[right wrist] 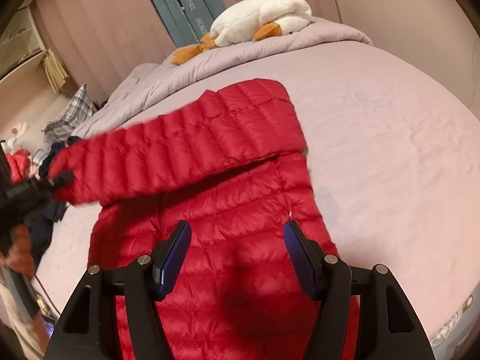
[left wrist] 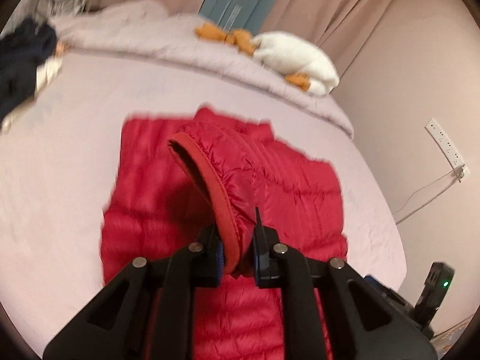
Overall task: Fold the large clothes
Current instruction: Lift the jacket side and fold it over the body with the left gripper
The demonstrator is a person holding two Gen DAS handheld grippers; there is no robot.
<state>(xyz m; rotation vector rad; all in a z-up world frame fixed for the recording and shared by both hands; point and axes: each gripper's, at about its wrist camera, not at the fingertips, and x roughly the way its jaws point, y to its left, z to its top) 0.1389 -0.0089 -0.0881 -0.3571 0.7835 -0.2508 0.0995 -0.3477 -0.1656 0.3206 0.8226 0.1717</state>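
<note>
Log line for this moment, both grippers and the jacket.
left gripper: shut on sleeve cuff, lifted | right gripper: open, over red jacket, holding nothing | jacket on bed

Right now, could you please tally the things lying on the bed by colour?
Red: 1, the puffer jacket
White: 1, the plush goose
Dark navy: 1, the clothes heap
Lilac-grey: 1, the quilt
Total: 4

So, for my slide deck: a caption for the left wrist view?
Left gripper shut on the red puffer jacket's sleeve cuff, lifting it above the bed.
</note>
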